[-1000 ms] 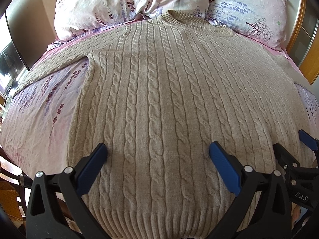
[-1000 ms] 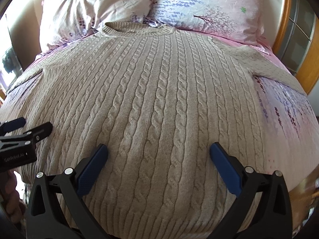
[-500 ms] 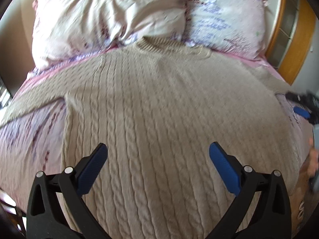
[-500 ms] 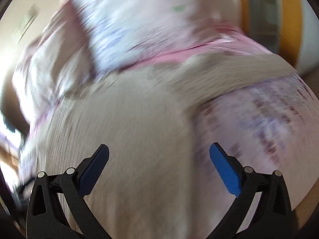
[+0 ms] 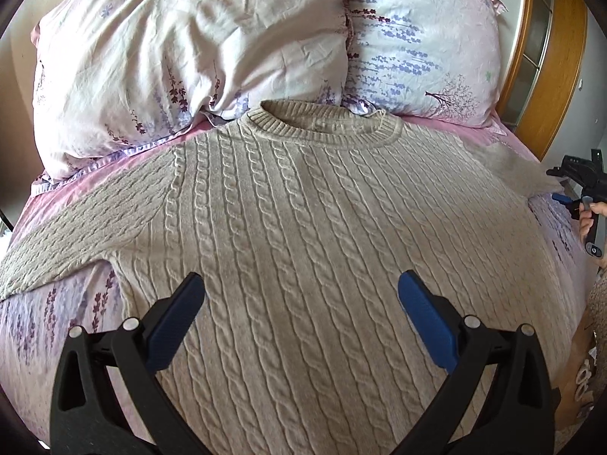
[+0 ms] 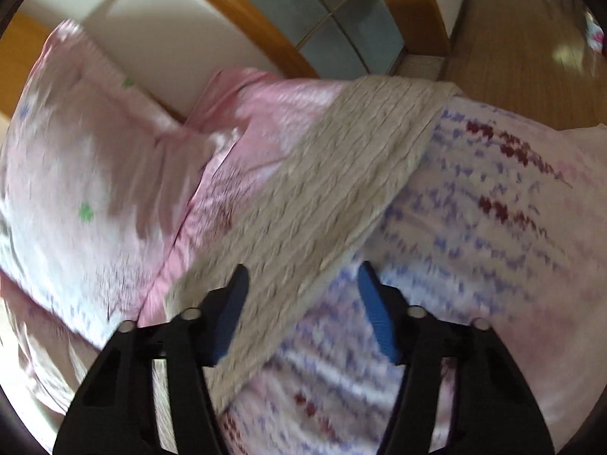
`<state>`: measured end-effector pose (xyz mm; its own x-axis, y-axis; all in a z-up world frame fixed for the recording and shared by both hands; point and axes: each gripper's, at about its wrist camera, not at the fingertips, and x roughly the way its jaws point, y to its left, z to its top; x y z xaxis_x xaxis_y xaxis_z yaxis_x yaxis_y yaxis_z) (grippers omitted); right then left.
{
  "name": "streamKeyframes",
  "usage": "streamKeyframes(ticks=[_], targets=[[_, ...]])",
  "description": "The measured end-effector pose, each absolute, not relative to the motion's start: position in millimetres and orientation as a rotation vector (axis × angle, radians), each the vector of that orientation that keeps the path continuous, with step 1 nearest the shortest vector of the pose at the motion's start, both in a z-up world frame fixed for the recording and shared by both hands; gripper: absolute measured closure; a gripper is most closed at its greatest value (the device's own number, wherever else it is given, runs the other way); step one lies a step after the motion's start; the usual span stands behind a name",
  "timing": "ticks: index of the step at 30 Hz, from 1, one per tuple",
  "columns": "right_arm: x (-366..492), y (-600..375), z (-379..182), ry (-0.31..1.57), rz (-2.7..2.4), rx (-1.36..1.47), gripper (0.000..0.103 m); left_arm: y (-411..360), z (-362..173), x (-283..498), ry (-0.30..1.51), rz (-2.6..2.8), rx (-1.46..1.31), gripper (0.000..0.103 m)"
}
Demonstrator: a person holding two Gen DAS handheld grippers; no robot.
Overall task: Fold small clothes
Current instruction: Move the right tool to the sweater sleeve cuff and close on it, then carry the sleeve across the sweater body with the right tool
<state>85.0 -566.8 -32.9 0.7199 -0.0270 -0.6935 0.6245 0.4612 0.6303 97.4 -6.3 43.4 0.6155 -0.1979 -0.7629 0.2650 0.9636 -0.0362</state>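
Knit: beige cable-knit sweater point(image 5: 303, 235) lies flat, front up, on the bed point(image 5: 45, 326), collar toward the two pillows point(image 5: 182, 57).
Left sleeve: spread out to the side across the floral sheet.
Right sleeve point(image 6: 341, 174): runs diagonally over the sheet to the bed's edge; this view is blurred.
Left gripper point(image 5: 301, 305): hangs above the sweater's lower body, fingers point(image 5: 425, 318) spread wide, holding nothing.
Right gripper point(image 6: 301, 303): over the right sleeve, fingers point(image 6: 373, 314) released and straddling the sleeve's width; contact with the knit cannot be told.
Right gripper, from the left view point(image 5: 580, 185): at the bed's far right edge, beside the sleeve end.
Background: wooden frame point(image 6: 242, 7) behind the pillows.
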Motion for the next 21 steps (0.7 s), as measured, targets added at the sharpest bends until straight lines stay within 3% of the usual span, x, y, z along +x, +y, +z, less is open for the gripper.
streamKeyframes(ticks=[7, 9, 13, 21], targets=[[84, -577, -35, 0.643, -0.491, 1.025, 0.075, -7, 40, 109, 0.872, -0.26, 0.092, 0.002], [87, -578, -38, 0.65, -0.507, 1.004, 0.091, -4, 38, 113, 0.886, -0.278, 0.06, 0.002], [91, -572, -25, 0.609, -0.516, 0.916, 0.094, 1, 34, 118, 0.896, -0.284, 0.023, 0.002], [102, -501, 61, 0.423, -0.344, 0.602, 0.095, 12, 40, 115, 0.823, -0.3, -0.025, 0.002]])
